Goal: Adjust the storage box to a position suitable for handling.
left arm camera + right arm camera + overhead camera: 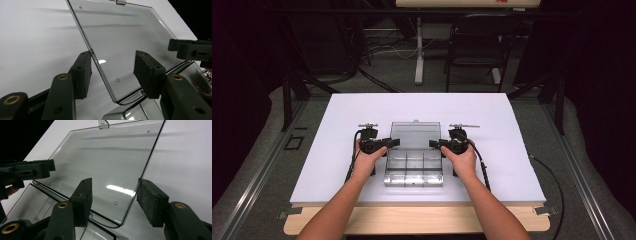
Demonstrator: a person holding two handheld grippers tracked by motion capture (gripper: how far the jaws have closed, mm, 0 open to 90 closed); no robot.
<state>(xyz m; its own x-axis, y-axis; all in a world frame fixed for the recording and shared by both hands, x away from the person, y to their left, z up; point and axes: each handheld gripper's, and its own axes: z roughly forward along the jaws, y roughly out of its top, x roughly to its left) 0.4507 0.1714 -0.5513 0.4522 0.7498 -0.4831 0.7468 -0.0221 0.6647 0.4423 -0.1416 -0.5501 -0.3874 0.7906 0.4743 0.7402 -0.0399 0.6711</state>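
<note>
Two released tools, left tool (392, 143) and right tool (435, 144), astride the clear box's raised lid (416, 135), pads apart from its edges.

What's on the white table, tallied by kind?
Clear plastic compartment box, lid open: 1
Black handheld grippers: 2, left gripper and right gripper
Total: 3

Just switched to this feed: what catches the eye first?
A clear plastic compartment box sits mid-table on the white sheet, its lid raised. The left gripper and right gripper flank the lid's side edges with open jaws, each edge between the pads.
</note>
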